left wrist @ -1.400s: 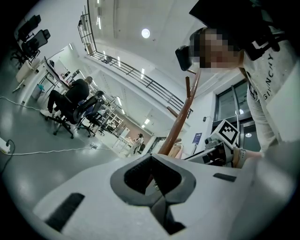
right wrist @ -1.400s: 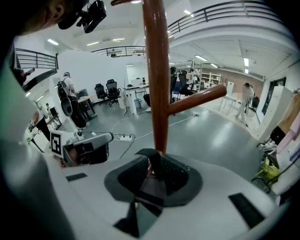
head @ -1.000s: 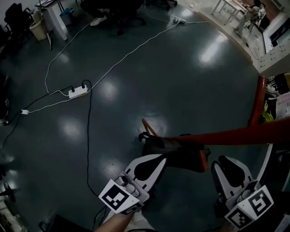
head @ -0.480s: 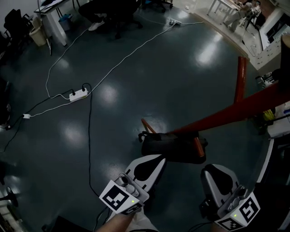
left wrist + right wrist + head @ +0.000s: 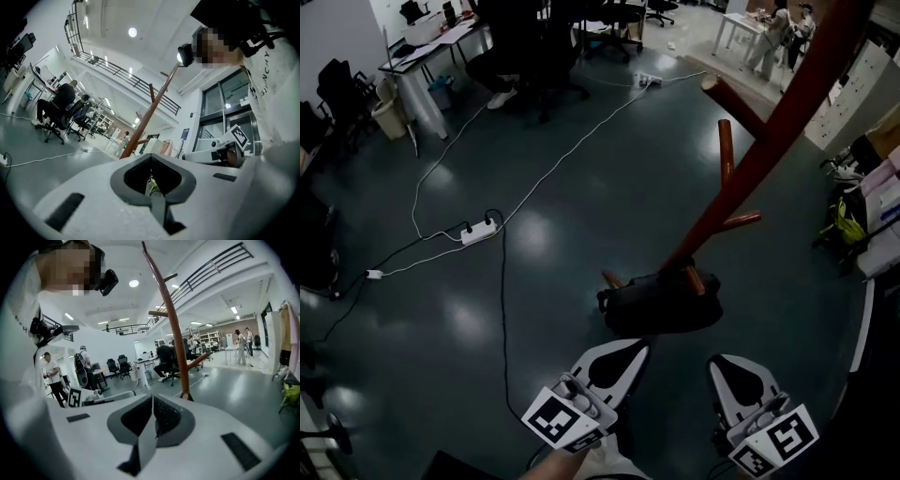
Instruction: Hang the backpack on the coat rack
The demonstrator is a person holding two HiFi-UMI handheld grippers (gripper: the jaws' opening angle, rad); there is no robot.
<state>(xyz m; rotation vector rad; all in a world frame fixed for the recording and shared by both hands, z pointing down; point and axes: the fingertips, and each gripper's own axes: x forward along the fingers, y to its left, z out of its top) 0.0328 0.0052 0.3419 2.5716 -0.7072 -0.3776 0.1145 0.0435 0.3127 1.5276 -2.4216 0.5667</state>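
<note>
A black backpack (image 5: 661, 302) lies on the floor against the foot of the red-brown coat rack (image 5: 741, 169). The rack's pole slants up to the top right of the head view, with pegs sticking out. My left gripper (image 5: 630, 349) and right gripper (image 5: 727, 364) hover side by side just short of the backpack, both shut and holding nothing. The rack pole (image 5: 149, 117) stands ahead in the left gripper view. In the right gripper view the pole (image 5: 171, 324) rises straight ahead. The backpack is hidden in both gripper views.
A white power strip (image 5: 476, 232) with long cables lies on the dark floor to the left. Desks, office chairs and a seated person (image 5: 514, 37) fill the far left. White cabinets and a yellow-green bundle (image 5: 844, 221) stand at the right.
The head view has tilted up, so the rack pole now looks steeper and more of the room shows. Both grippers sit lower in the frame. The backpack has stayed at the rack's foot.
</note>
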